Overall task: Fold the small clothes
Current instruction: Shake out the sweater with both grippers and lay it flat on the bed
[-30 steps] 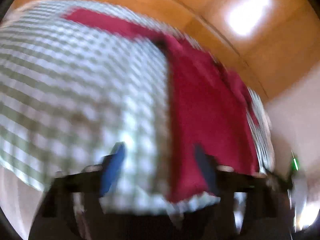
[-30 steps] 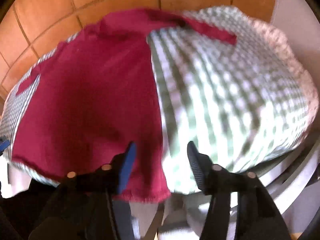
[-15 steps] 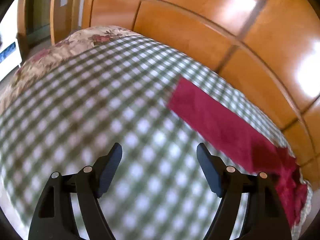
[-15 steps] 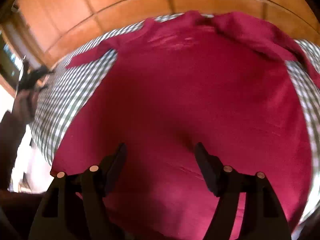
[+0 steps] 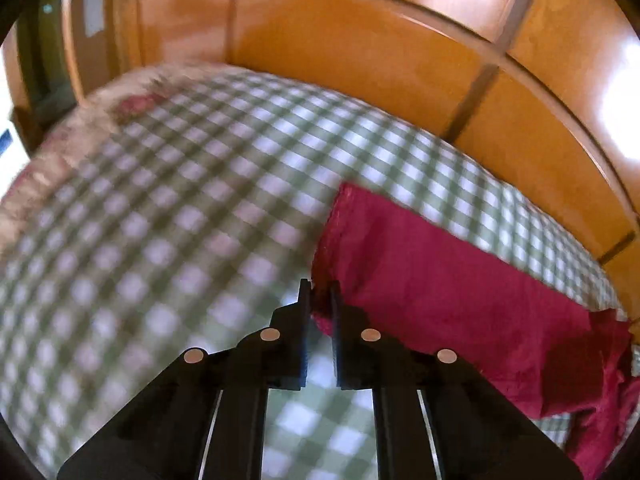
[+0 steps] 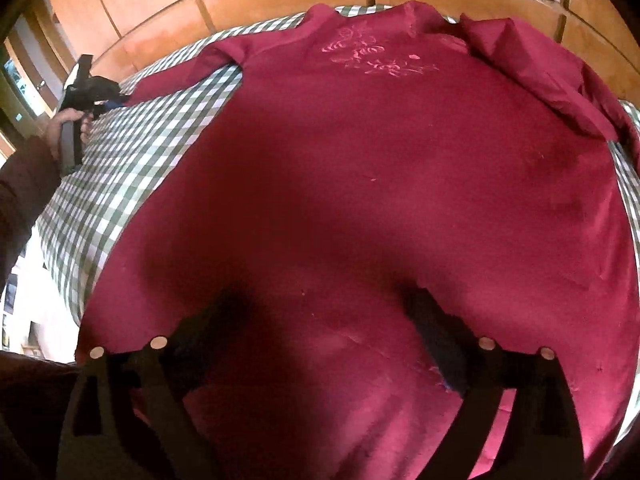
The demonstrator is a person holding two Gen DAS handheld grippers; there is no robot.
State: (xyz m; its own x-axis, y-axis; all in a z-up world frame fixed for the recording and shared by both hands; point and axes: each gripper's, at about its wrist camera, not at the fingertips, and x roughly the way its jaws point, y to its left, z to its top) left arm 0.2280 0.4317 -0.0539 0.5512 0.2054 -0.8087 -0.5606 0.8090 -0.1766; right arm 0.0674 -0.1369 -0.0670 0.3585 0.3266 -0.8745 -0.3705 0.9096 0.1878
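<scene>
My left gripper (image 5: 319, 294) points steeply down at the bed, and its black jaws have just snapped together on the cuff end of the long sleeve (image 5: 436, 276) of the crimson long-sleeved cotton top (image 6: 380, 200). A pinch of red cloth shows in the narrow slit between the tips, so I read it as clamped on that sleeve edge. From my right wrist camera I can see my left hand (image 6: 66, 128) far off at the left side of the bed, fingers wrapped round the black handle of that gripper, a dark sleeve (image 6: 20, 196) running back from the wrist toward me.

My right gripper (image 6: 328, 312) also tilts well downward, hanging over the lower body of the top. Its jaws have just been spreading and now stand wide apart, one finger to each side of a broad stretch of red fabric, with nothing pinched; whether the tips touch the cloth I cannot tell in the shadow.

The top lies spread flat, front up, on the green-and-white checked bedsheet (image 5: 192, 216), pale pink embroidery (image 6: 376, 54) near the neck at the far end, by the glossy orange-brown wooden headboard panels (image 5: 360, 52). Its other sleeve lies rumpled at the far right. A floral quilt edge (image 5: 80, 128) shows beyond the sheet in the left view.
</scene>
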